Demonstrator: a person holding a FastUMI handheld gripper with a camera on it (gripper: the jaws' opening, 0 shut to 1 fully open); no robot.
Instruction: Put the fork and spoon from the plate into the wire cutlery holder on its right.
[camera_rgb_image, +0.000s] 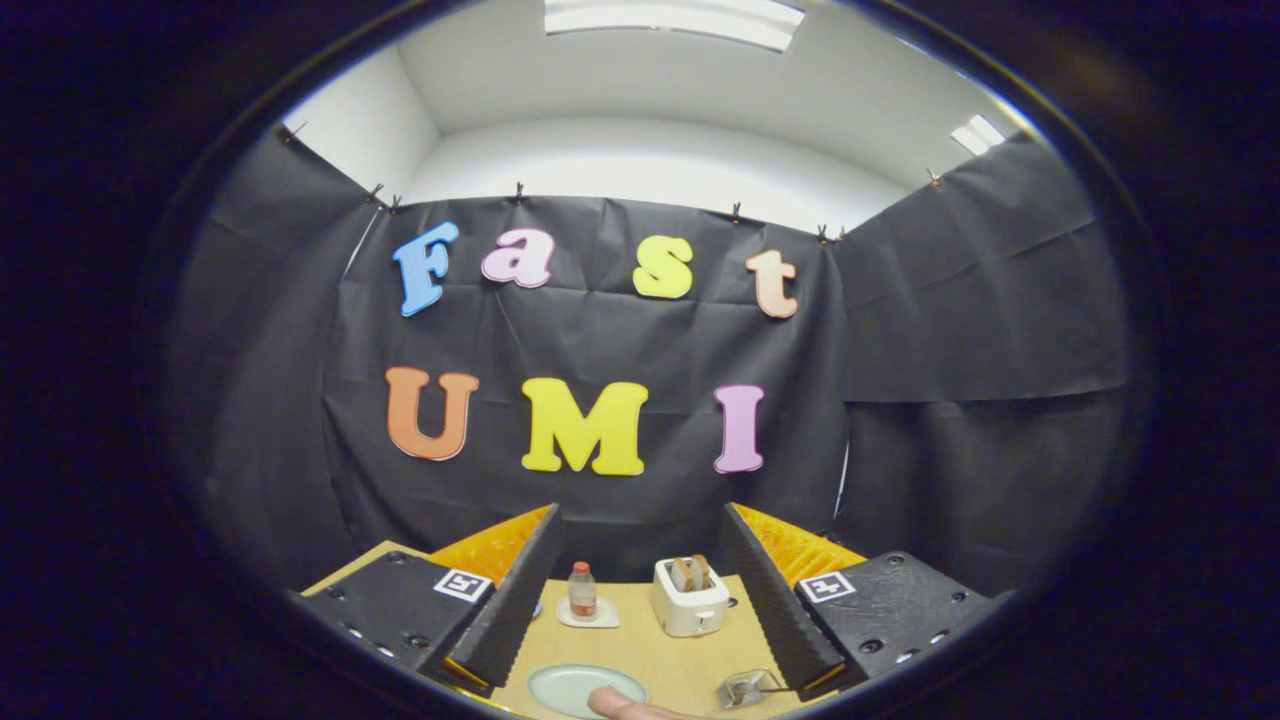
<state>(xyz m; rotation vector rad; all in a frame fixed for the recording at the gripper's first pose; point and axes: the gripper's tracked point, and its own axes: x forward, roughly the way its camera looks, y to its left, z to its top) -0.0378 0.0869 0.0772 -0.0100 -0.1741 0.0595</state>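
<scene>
Bench: matt, smooth wood-look board. Plate: glazed, glossy ceramic look. Wire cutlery holder: thin bright metal. Toaster: smooth, satin plastic-looking shell. Bottle: clear plastic. Tool, jaws spread wide: ribbed matt inner faces on fingers.

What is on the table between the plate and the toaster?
Nothing: in the gripper view, bare table lies between the plate and the toaster. The gripper is open.

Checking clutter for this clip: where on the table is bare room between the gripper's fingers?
Gripper open, touching nothing. Bare table lies between bottle, toaster and plate. It is crowded nearer: a fingertip overlaps the plate, and the wire cutlery holder sits by one finger.
</scene>
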